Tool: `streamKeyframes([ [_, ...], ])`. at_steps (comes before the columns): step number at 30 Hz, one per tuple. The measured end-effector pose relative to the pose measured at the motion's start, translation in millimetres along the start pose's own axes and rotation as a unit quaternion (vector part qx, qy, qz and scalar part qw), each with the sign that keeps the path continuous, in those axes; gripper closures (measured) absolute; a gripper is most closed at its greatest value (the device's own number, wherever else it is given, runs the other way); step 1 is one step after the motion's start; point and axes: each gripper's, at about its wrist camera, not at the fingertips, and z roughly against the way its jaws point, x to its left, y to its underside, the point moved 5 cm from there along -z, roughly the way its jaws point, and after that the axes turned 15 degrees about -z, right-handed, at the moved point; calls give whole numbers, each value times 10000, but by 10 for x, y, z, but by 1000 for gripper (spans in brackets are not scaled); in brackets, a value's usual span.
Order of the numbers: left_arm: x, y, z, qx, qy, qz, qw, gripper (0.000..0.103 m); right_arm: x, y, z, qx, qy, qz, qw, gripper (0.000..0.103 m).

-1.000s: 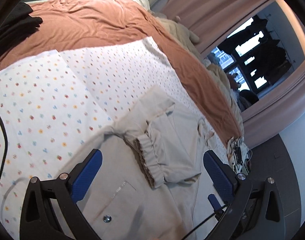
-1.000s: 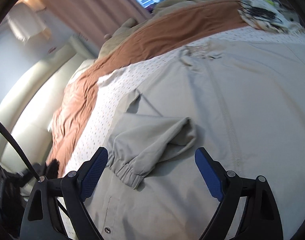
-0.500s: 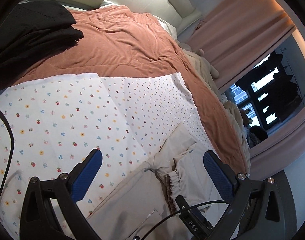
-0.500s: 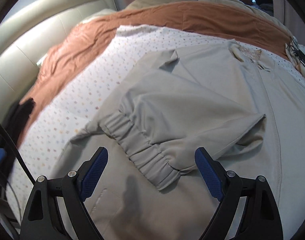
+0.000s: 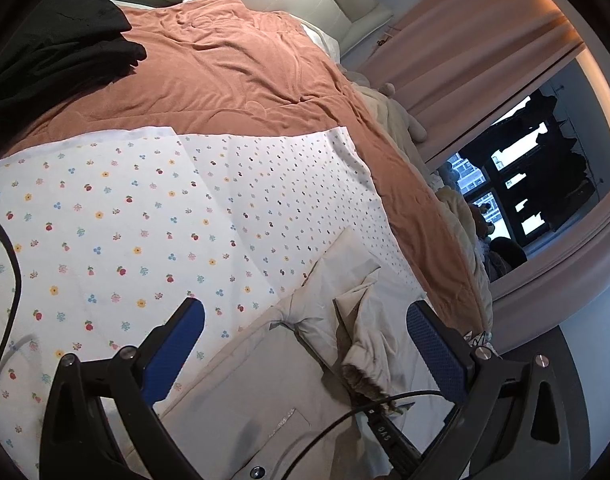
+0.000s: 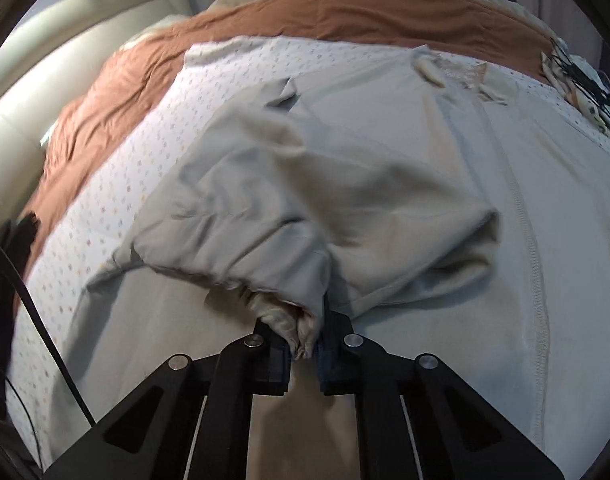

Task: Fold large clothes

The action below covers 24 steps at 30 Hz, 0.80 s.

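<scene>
A: Is the light good?

B: Soft daylight, brightest on the headboard (image 5: 265, 4); the window (image 5: 517, 184) reads dark with blown-out panes.

A: Sharp?

B: The left wrist view is. The right wrist view smears along the printed sheet (image 6: 117, 208), probably motion blur. Both bend at the rim, with black corners.

A: Shadows?

B: Faint, under the jacket (image 6: 345, 208) cuff.

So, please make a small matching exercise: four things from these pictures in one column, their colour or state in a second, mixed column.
Things:
1. right gripper
2. left gripper
3. blanket
4. sheet

Colour or state:
A. white with small coloured prints
B. shut on the sleeve cuff
C. rust brown
D. open, holding nothing

Pairs: 1-B, 2-D, 3-C, 4-A
</scene>
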Motion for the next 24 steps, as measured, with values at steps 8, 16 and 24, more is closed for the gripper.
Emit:
streamKeyframes([
  [8, -302, 127, -101, 158, -50, -572, 9982, 0, -538, -220, 785, -705, -941, -1063, 9874, 98],
  [16, -583, 308, -208, 382, -24, -1066, 9936, 0, -1226, -200, 1183, -1096, -1477, -1956, 9633, 98],
  [24, -631, 402, -318, 557, -145, -1229, 9908, 0, -1925, -89, 1145, -1269, -1284, -3154, 9316, 98],
])
